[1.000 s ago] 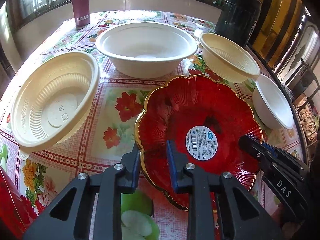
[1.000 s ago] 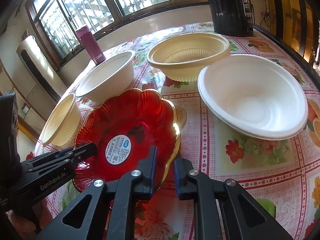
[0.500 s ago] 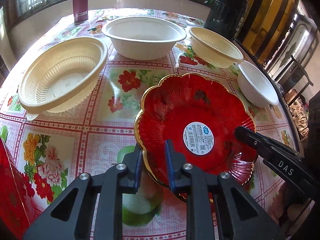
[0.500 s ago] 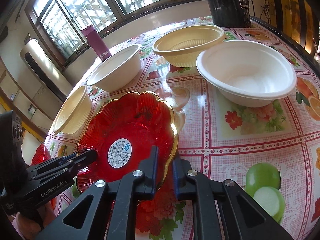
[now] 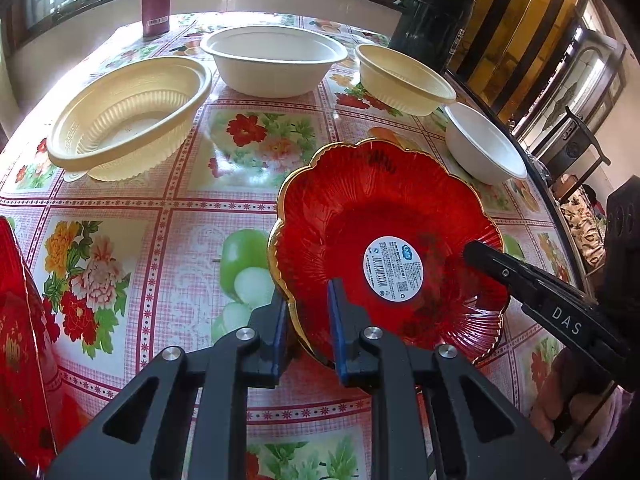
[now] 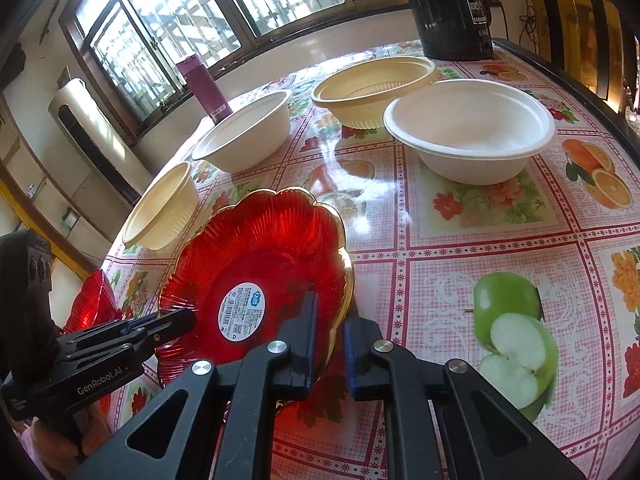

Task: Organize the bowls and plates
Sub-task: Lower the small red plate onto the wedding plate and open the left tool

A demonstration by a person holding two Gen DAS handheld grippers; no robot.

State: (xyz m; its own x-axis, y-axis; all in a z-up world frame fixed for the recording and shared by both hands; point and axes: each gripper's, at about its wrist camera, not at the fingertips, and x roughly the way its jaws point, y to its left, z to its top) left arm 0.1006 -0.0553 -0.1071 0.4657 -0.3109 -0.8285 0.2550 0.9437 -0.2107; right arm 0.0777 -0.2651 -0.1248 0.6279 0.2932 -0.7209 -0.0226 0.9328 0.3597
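Observation:
A red scalloped plate (image 5: 384, 216) with a gold rim and a round white sticker is held above the flowered tablecloth; it also shows in the right wrist view (image 6: 264, 256). My left gripper (image 5: 306, 320) is shut on its near-left rim. My right gripper (image 6: 330, 340) is shut on its opposite rim and shows in the left wrist view (image 5: 476, 250); the left gripper shows in the right wrist view (image 6: 188, 320). Two cream ribbed bowls (image 5: 132, 116) (image 5: 404, 80) and two white bowls (image 5: 274, 60) (image 5: 484, 148) stand on the table.
Another red plate (image 5: 20, 320) lies at the left edge; it also shows in the right wrist view (image 6: 90, 304). A maroon bottle (image 5: 156, 0) and a black cylindrical appliance (image 5: 432, 28) stand at the far side. The table's right edge (image 6: 580, 80) is near the white bowl.
Both grippers have carried the red plate toward the near side of the table, away from the bowls. The bowls have not moved.

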